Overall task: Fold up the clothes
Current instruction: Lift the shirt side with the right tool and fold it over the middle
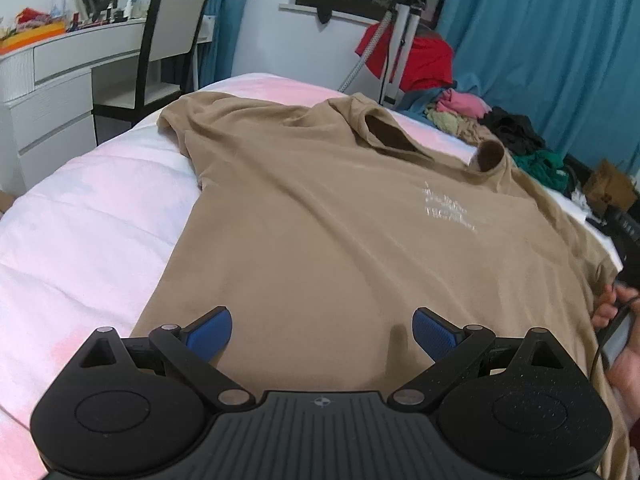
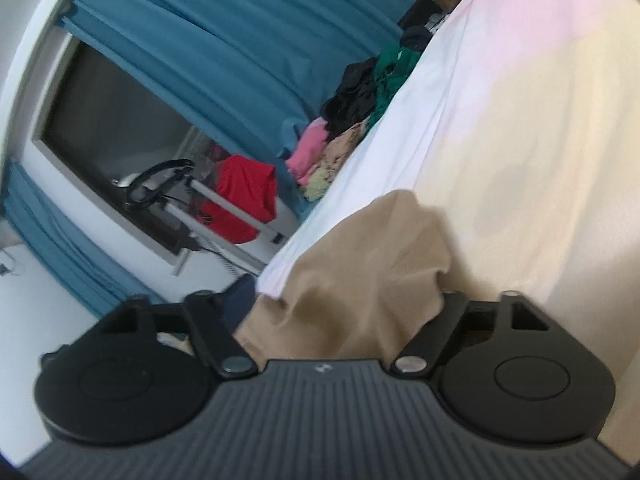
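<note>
A tan T-shirt (image 1: 328, 208) lies spread face up on the bed (image 1: 80, 220), collar toward the far side, with pale print on its chest. My left gripper (image 1: 322, 332) hovers open over the shirt's near hem, its blue pads (image 1: 212, 332) wide apart and holding nothing. At the shirt's right edge a person's hand (image 1: 612, 312) holds the other gripper. In the right wrist view, a bunched fold of the tan shirt (image 2: 360, 260) rises between the fingers of my right gripper (image 2: 344, 300) and hides their tips. That view is tilted and blurred.
A pile of mixed clothes (image 1: 500, 128) lies along the bed's far right edge, also seen as the clothes pile (image 2: 352, 120). A red garment (image 1: 420, 60) hangs on a stand by the teal curtains. A white desk (image 1: 60, 80) and chair (image 1: 168, 40) stand at the left.
</note>
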Action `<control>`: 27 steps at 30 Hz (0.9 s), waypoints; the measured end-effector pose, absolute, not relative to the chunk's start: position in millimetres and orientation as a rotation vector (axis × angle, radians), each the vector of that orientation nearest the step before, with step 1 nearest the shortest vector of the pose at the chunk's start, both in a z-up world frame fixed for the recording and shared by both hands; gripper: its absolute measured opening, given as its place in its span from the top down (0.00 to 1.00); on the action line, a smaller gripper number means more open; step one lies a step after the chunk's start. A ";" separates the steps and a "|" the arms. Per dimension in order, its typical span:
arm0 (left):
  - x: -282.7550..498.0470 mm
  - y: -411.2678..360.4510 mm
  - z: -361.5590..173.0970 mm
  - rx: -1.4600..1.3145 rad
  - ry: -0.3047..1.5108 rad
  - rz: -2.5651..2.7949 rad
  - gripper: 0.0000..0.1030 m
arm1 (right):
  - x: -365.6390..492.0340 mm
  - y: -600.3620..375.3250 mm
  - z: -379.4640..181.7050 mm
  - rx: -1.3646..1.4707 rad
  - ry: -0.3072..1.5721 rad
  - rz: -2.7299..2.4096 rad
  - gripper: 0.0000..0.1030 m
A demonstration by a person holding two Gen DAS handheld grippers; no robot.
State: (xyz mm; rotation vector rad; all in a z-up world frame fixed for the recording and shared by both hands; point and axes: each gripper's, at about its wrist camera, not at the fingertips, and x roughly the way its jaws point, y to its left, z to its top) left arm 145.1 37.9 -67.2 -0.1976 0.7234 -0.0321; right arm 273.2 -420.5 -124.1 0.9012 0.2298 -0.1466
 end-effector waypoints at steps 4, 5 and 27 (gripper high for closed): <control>147.2 40.9 -62.3 -0.227 0.707 -0.033 0.05 | 290.0 -417.8 -98.4 0.738 0.302 -0.209 0.94; 147.4 42.4 -60.4 -0.235 0.703 -0.033 0.05 | 294.2 -417.1 -91.9 0.697 0.320 -0.224 0.94; 144.2 136.9 -21.1 -0.243 0.625 0.104 0.05 | 326.9 -129.3 -16.2 -0.075 0.359 -0.027 0.94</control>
